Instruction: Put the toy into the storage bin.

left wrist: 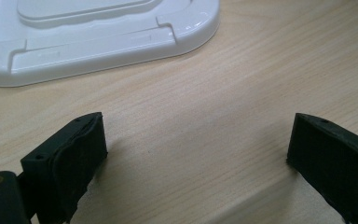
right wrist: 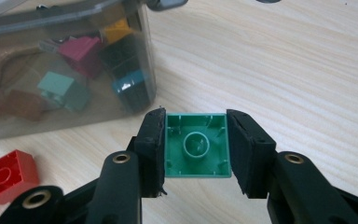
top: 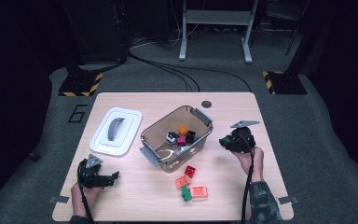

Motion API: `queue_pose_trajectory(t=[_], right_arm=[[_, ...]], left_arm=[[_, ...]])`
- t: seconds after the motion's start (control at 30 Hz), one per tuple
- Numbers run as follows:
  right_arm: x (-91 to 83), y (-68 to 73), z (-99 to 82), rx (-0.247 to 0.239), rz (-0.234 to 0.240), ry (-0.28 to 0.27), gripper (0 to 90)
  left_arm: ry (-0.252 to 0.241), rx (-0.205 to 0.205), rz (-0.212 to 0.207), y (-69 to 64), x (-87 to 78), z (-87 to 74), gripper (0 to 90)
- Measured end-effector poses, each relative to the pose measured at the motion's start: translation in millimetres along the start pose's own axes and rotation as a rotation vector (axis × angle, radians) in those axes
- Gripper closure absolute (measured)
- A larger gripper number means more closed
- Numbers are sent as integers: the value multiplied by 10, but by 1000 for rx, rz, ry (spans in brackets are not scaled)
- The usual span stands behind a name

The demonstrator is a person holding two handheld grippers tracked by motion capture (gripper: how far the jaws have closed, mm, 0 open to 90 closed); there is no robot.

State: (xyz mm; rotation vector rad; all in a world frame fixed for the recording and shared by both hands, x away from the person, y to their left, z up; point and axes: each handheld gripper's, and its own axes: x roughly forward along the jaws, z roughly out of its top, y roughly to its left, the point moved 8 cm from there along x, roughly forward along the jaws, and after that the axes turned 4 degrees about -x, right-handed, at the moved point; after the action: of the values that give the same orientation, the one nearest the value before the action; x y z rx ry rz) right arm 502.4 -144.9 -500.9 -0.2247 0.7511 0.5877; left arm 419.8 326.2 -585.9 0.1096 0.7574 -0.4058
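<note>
Carrying a green brick to the bin, four more left on the desk

Gripping a green brick (right wrist: 196, 145) between its two black jaws, hollow underside toward the camera, the right gripper (top: 227, 141) hangs just beside the right end of the clear plastic bin (top: 154, 154), which sits open near the middle of the desk (top: 242, 105). The pads press on two opposite sides of the brick, so the hold looks firm. The left gripper (top: 113, 177) rests low by the near left corner of the desk with its jaws spread wide and nothing between them; bare wood shows in the gap, and the white lid (top: 103, 146) lies flat just beyond it, toward the left edge.

Judging by how things lie, the work is packing loose bricks into the bin, and it is partly done. Inside the bin lie several pieces: an orange one (top: 183, 130), a pink one (top: 182, 140), a black one (top: 191, 136) and a few others hard to tell through the tinted wall. Outside it, toward the near edge, wait a red brick (top: 189, 171), an orange-pink brick (top: 182, 181), a second orange-pink brick (top: 198, 191) and a small green piece (top: 186, 195) touching that last one.

What seems left: drop the held brick over the rim, fetch the four pieces by the near edge, and probably put the lid back on
</note>
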Motion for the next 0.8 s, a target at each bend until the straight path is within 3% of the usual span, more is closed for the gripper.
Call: queue_pose_trajectory(t=[0.5, 0.8], right_arm=[[-13, -106, 222, 15, -19, -21, 590], [-120, -174, 378, 8, -38, -35, 590]], left_arm=[[-1, 0, 0, -1, 1, -1, 45], [8, 4, -2, 1, -6, -5, 45]])
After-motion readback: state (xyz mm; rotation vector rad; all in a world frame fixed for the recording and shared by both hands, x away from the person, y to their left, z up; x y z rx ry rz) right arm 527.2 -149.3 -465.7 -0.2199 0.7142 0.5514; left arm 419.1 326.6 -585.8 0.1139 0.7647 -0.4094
